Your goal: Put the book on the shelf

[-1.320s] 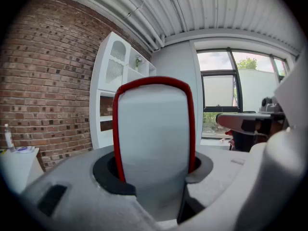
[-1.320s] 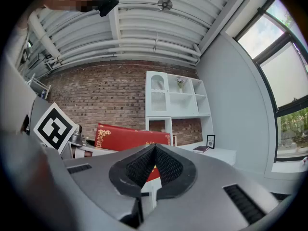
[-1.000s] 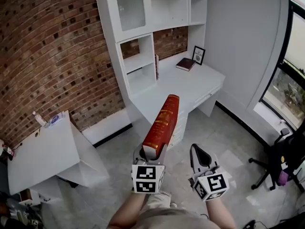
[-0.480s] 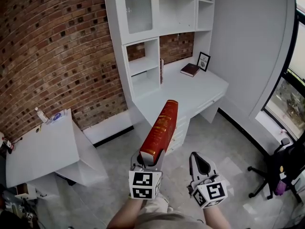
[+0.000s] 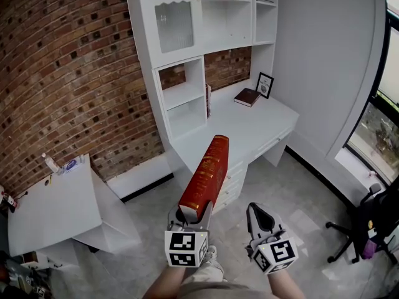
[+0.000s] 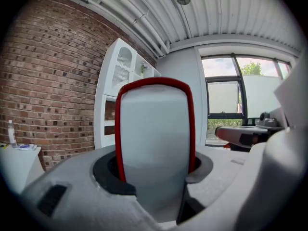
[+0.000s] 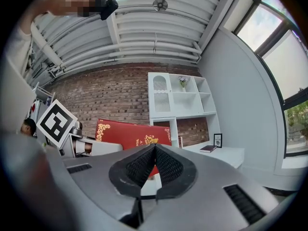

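Approach is what has changed: the shelf [image 5: 184, 95] sits a little fuller in our head view, while our left gripper [image 5: 190, 212] keeps the book [image 5: 206, 173] clamped on end, well short of it, and our right gripper [image 5: 261, 214] stays closed on nothing, so placing lies ahead.

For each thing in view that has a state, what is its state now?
red book: gripped at one end, not shelved
left gripper: shut on red book
right gripper: shut, empty
dark book: lying flat on desk
picture frame: standing upright
glass door: closed
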Available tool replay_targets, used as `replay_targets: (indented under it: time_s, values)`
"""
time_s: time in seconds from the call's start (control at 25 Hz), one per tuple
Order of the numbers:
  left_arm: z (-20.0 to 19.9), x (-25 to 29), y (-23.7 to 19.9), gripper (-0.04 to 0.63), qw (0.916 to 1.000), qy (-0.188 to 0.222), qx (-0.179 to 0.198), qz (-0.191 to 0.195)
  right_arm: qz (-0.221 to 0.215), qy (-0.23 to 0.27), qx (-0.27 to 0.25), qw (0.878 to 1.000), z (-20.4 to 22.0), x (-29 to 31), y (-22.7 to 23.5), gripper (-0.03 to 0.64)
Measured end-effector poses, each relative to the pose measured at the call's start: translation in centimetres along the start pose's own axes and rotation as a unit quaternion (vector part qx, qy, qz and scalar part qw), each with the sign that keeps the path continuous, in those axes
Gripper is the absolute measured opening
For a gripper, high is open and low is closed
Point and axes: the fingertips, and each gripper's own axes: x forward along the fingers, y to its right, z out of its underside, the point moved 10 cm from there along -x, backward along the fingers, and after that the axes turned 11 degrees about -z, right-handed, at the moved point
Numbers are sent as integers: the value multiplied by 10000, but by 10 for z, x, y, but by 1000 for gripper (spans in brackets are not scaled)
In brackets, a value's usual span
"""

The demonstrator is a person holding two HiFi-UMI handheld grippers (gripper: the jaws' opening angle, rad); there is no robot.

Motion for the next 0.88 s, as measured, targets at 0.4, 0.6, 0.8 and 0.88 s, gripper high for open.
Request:
replay_targets:
  time_s: [0.4,0.6,0.8,0.88]
  values:
    - [-12,64,-19,235,10000,37,-48,-7,73,46,-150,9998,-7,49,40,6]
    - [-18,96,-31,235,10000,25,-42,-5,109,111,-184,9997,-11,78,58,6]
    - [-23,126,-44,235,10000,14,-54,36,178,154,-207,9995,-13,107,73,6]
    - [-26,137,-49,235,10000,14,-52,57,212,160,-193,9995,-12,118,78,6]
